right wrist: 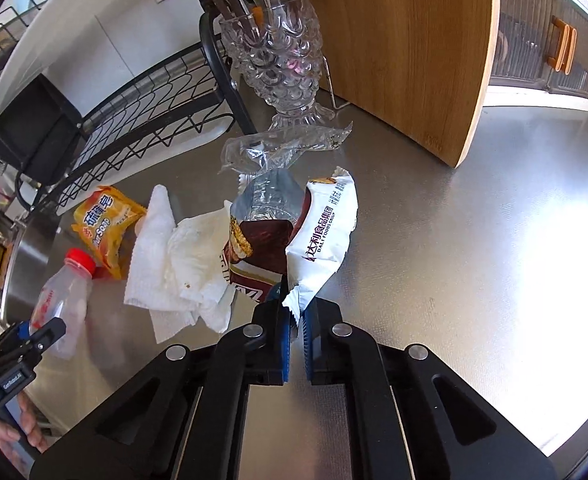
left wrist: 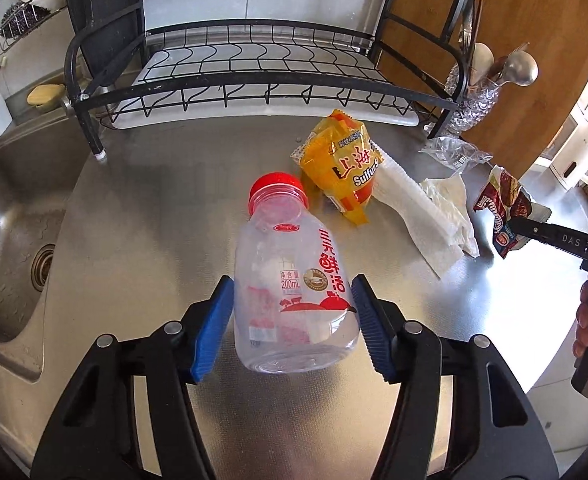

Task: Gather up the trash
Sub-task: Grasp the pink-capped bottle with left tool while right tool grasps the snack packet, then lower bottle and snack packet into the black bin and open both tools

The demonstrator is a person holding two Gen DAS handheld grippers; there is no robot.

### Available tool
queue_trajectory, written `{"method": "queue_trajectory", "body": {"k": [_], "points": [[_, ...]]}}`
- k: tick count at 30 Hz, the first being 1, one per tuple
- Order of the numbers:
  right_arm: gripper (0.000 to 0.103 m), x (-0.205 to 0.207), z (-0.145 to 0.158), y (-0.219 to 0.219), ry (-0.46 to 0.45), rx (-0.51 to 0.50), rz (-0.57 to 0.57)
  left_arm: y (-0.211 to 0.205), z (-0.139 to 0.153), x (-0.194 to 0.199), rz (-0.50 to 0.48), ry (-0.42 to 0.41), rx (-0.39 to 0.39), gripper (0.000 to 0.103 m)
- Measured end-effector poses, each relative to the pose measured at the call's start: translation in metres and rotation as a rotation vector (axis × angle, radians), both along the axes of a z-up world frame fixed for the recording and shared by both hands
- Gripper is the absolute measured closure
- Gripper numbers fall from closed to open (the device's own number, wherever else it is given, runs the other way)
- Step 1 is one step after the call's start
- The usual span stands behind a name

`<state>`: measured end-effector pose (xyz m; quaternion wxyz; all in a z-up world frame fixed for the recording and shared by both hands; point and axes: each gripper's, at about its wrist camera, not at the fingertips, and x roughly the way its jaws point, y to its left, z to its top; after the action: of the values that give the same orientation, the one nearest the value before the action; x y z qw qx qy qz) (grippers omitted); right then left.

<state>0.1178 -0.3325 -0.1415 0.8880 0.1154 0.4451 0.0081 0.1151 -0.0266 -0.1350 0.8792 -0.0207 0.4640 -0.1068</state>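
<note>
Left wrist view shows me my left gripper [left wrist: 292,322] clasping an empty clear plastic bottle [left wrist: 292,288] with a red cap [left wrist: 277,190], its 2 blue pads [left wrist: 210,330] pressed to the bottle's sides; the bottle lies tilted over the steel counter [left wrist: 154,220], cap pointing toward the dish rack [left wrist: 262,76]. Just beyond it sit a yellow soap packet [left wrist: 341,168] and a crumpled paper towel [left wrist: 433,212], touching each other. Right wrist view has my right gripper [right wrist: 295,334] clenched on the lower corner of a brown and white snack wrapper [right wrist: 294,236], which stands up from the jaws. A clear plastic wrapper [right wrist: 282,146] lies beyond it, near the glass utensil holder [right wrist: 278,56] and wooden cutting board [right wrist: 405,48].
</note>
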Motion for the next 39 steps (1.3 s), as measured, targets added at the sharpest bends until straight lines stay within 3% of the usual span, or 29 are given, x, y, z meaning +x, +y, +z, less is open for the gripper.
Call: {"method": "queue_trajectory", "body": {"k": [10,22,32,39], "points": [[0.098,-0.062,0.028,0.016,-0.072,0.039,0.023,0.007,0.038,-0.057,-0.023,-0.061,0.003,0.047],[0.098,-0.154,0.028,0.093,-0.06,0.077,0.197,0.037,0.073,-0.164,-0.061,-0.094,-0.014,0.047],[0.098,-0.216,0.004,0.136,0.028,0.147,0.274,0.07,0.065,-0.233,-0.075,-0.046,-0.011,0.047],[0.098,-0.24,-0.042,0.154,0.144,0.159,0.273,0.087,0.03,-0.254,-0.064,0.035,-0.024,0.047]]}}
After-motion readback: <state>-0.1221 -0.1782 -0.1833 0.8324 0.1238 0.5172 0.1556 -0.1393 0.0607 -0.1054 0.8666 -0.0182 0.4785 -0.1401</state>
